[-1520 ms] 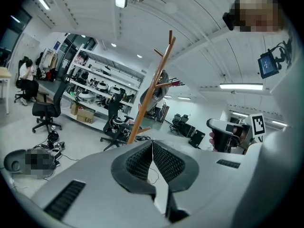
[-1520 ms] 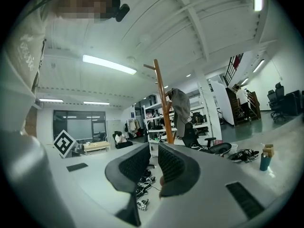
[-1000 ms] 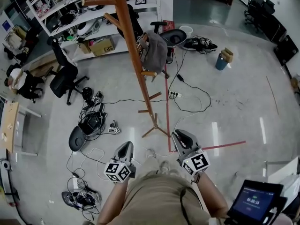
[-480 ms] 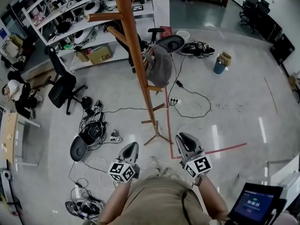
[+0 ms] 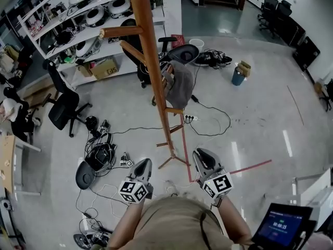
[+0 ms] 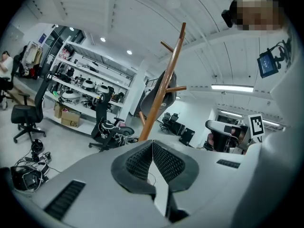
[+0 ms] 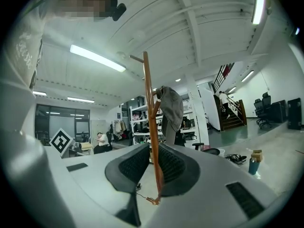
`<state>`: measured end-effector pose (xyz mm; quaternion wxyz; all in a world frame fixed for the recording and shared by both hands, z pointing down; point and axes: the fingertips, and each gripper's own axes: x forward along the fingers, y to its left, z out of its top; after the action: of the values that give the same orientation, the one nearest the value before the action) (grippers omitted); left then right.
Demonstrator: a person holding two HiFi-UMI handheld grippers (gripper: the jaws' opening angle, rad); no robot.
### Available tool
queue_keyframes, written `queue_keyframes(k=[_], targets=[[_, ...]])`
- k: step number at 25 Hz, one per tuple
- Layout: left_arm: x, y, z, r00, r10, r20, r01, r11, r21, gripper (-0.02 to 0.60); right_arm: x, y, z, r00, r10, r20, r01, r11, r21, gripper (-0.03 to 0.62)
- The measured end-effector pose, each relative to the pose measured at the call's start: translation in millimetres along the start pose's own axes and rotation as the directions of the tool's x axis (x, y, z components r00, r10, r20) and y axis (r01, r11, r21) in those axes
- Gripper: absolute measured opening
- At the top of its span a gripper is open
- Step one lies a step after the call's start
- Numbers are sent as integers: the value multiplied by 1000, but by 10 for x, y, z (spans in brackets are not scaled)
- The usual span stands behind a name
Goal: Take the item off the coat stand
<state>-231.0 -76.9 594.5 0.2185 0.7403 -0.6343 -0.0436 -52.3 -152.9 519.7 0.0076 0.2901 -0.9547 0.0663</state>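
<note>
- Low in the head view, the left gripper (image 5: 142, 165) has its jaws together and holds nothing.
- The right gripper (image 5: 202, 155) has its jaws slightly apart and empty; the far-off pole only shows through the gap.
- Both are well apart from the wooden coat stand (image 5: 156, 82).
- The grey garment (image 5: 181, 85) drapes over a peg on the stand's right side, partway up.
- It looks soft, light and floppy. I'd pinch bunched fabric near the peg and lift it off.
- Glossy grey floor (image 5: 260, 103): cables (image 5: 213, 113), a red tape line (image 5: 186, 139), an office chair (image 5: 65, 105), shelving (image 5: 88, 30) beyond.
</note>
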Motion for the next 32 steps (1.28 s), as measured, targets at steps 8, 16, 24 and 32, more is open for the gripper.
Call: queue_keyframes(k=[8,16,24,32], targets=[[180,208,84,1000,-24,15,24,1000,1,18,178,-64,0,1000,-30,6,30,999,-14,64],[316,431,167,999,-36,3,36,999,3,18,430,-106,-28,999,-46,-1,46,999,-10,64],[345,553,235,999,-41,10,41,999,16,18,569,-99,-17,999,-48,7,48,999,-19,64],[299,636,188,999,-33,10,33,999,-29,18,612,-100,31,999,-46,11,46,999,-30,64]])
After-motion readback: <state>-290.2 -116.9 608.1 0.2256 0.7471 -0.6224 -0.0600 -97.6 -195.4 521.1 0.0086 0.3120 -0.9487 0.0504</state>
